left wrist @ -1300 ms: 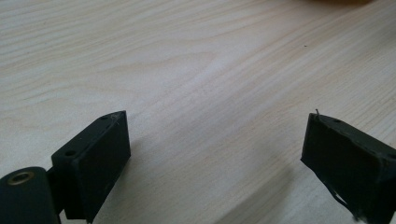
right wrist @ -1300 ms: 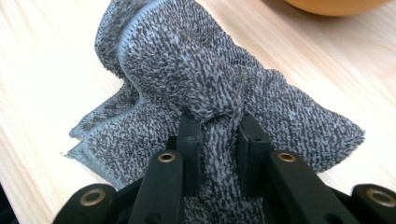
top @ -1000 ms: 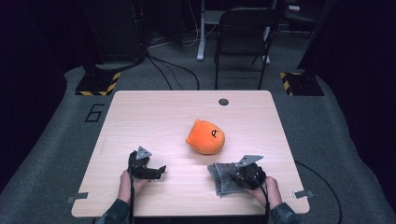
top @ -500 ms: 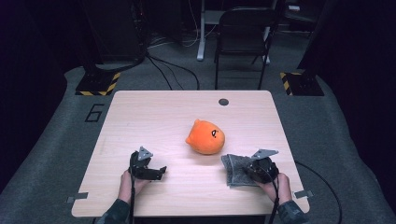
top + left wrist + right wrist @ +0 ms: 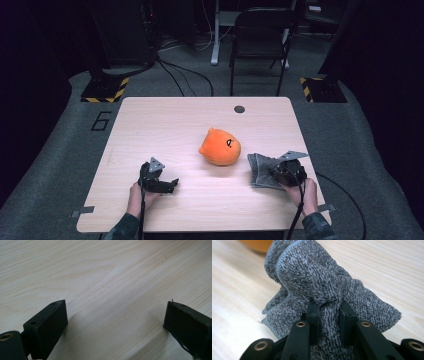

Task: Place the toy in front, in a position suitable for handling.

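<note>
Clamping down on a bunched fold of grey cloth point(image 5: 322, 290), the right hand-held gripper point(image 5: 328, 308) has its jaws pinched close together with the fabric squeezed between them. You can see it really well in the right gripper view, terry-looking weave puffing up above the pads. From the high view that cloth point(image 5: 262, 170) sits on the right side of the light wooden desk point(image 5: 165, 125), near the person's edge, with the right hand-held gripper point(image 5: 280, 172) at its right end and the rest of the fabric lying crumpled on the wood.

Just beside the cloth, a bit left and further back, there's an orange plush toy point(image 5: 220, 146) with a little dark mark on it. Can't tell if the two actually touch, looks super close though.

The left hand-held gripper point(image 5: 170, 184) is over on the left part of the desk, well apart from all that. Its jaws stand wide apart with bare wood grain between them in the left gripper view point(image 5: 115, 320).
</note>
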Motion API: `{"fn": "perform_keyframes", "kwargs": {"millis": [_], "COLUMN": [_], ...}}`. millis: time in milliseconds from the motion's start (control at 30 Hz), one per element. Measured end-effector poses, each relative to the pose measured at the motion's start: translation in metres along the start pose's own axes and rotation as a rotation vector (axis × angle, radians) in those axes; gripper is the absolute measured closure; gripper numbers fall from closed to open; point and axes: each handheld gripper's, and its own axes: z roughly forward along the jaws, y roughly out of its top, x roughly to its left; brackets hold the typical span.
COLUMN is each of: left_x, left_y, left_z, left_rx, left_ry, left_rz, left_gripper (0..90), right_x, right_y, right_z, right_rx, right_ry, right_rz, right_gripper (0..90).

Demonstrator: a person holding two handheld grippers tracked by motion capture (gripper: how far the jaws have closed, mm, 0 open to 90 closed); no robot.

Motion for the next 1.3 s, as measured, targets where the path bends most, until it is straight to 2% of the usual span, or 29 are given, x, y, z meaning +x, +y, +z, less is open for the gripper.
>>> {"fn": "perform_keyframes", "kwargs": {"millis": [33, 100, 300, 367, 400, 467, 500, 600, 933, 1300], "left_x": [0.0, 0.0, -0.001, -0.001, -0.001, -0.001, -0.001, -0.001, -0.001, -0.001], "left_y": [0.0, 0.0, 0.0, 0.0, 0.0, 0.0, 0.0, 0.0, 0.0, 0.0], "left_z": [0.0, 0.0, 0.0, 0.0, 0.0, 0.0, 0.0, 0.0, 0.0, 0.001], "left_rx": [0.003, 0.001, 0.004, 0.005, 0.005, 0.005, 0.005, 0.005, 0.006, 0.007], "left_ry": [0.003, 0.004, 0.005, 0.005, 0.005, 0.006, 0.005, 0.006, 0.005, 0.006], "left_rz": [0.007, 0.004, 0.008, 0.008, 0.009, 0.008, 0.009, 0.008, 0.01, 0.012], "left_gripper": [5.0, 4.9, 4.9, 4.9, 4.9, 4.9, 4.9, 4.8, 4.7, 4.2], "right_x": [-0.006, -0.011, -0.023, -0.023, -0.025, -0.027, -0.026, -0.029, -0.046, -0.053], "right_y": [0.002, 0.004, 0.011, 0.012, 0.015, 0.016, 0.016, 0.018, 0.027, 0.029], "right_z": [0.001, 0.001, 0.005, 0.006, 0.009, 0.011, 0.012, 0.017, 0.029, 0.041], "right_rx": [-0.01, -0.01, -0.027, -0.022, -0.016, -0.022, -0.011, -0.009, -0.016, 0.001], "right_ry": [-0.011, -0.02, -0.047, -0.049, -0.067, -0.068, -0.072, -0.081, -0.124, -0.162], "right_rz": [0.024, 0.042, 0.06, 0.071, 0.072, 0.057, 0.072, 0.066, 0.145, 0.155], "right_gripper": [74.0, 73.9, 73.7, 73.6, 73.5, 73.4, 73.2, 73.0, 72.4, 69.5]}}
